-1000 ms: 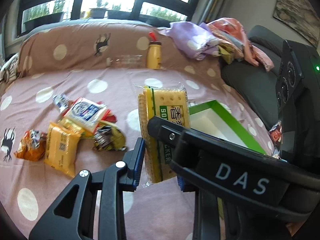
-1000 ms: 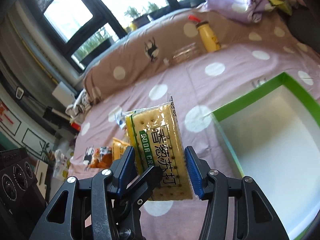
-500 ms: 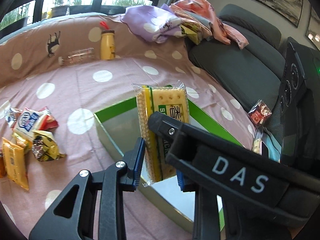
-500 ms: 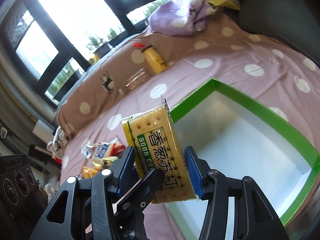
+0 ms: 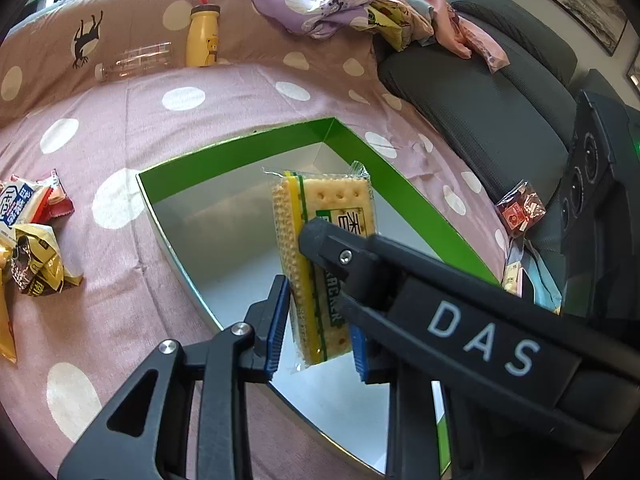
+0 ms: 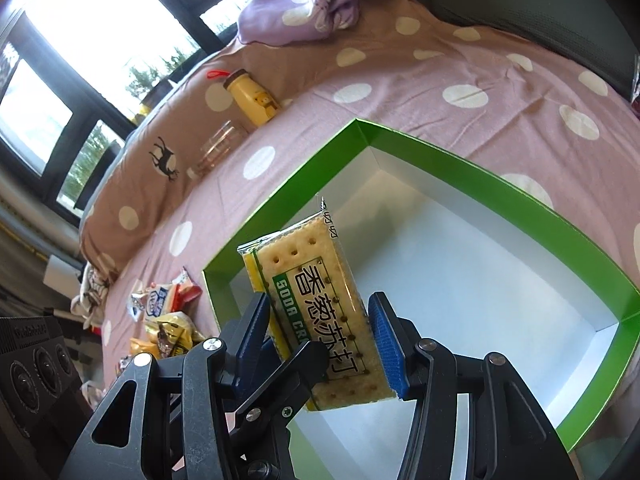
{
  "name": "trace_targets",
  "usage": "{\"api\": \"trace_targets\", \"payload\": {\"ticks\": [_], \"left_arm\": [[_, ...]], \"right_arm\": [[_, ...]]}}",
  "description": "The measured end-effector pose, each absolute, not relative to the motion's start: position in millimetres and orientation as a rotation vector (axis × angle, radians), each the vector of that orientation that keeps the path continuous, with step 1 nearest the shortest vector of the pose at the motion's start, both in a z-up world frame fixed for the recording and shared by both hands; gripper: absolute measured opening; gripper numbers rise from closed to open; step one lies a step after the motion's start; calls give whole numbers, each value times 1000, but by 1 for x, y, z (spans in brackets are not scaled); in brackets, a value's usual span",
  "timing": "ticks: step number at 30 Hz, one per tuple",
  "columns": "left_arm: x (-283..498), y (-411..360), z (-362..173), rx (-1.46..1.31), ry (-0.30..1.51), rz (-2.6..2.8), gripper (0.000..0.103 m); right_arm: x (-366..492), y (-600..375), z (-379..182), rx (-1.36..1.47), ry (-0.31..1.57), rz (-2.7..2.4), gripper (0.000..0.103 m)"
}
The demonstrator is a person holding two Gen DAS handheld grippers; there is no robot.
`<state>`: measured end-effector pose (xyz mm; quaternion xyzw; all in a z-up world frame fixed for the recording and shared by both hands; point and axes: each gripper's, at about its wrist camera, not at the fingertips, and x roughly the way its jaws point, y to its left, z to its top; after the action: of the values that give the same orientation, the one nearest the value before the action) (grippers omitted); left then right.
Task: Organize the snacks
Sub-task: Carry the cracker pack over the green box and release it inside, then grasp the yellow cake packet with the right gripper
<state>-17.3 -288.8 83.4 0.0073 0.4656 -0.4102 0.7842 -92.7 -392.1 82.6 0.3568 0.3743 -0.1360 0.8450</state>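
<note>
A clear-wrapped soda cracker pack (image 5: 320,248) with green lettering hangs upright above the white inside of a green-rimmed box (image 5: 240,150). My left gripper (image 5: 318,336) is shut on the pack's lower end, blue pads on its two broad faces. In the right wrist view the same cracker pack (image 6: 320,292) sits between the blue pads of my right gripper (image 6: 320,338), shut across its width. The box (image 6: 480,168) lies open on the dotted pink cover; nothing is seen in the part of it that shows. Each gripper's black finger crosses the other's view.
A heap of loose snack packets (image 5: 32,240) lies left of the box. A yellow bottle (image 5: 204,38) and a clear bottle (image 5: 136,60) rest at the back cushion. Crumpled clothes (image 5: 340,0) top a grey sofa (image 5: 500,92); a small red packet (image 5: 520,208) lies right of the box.
Both grippers carried the cracker pack from beside the snack heap to over the box and tilted downward. The box now fills the view beneath the pack. The grips look the same.
</note>
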Motion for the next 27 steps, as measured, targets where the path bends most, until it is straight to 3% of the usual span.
{"api": "trace_targets", "payload": {"ticks": [5, 10, 15, 19, 21, 27], "left_arm": [[-16, -284, 82, 6, 1017, -872, 27], [-15, -268, 88, -1, 993, -854, 32], [-10, -232, 105, -8, 919, -766, 62], [-2, -190, 113, -24, 873, -649, 69], [5, -163, 115, -34, 864, -580, 79], [19, -84, 104, -64, 847, -378, 82]], "right_arm": [[-91, -390, 81, 756, 808, -286, 56], [-91, -383, 91, 746, 779, -264, 63], [-86, -362, 107, 694, 735, -216, 72], [-75, -336, 119, 649, 715, -131, 79], [-70, -322, 124, 629, 705, -92, 81], [-42, -272, 127, 577, 722, 29, 86]]}}
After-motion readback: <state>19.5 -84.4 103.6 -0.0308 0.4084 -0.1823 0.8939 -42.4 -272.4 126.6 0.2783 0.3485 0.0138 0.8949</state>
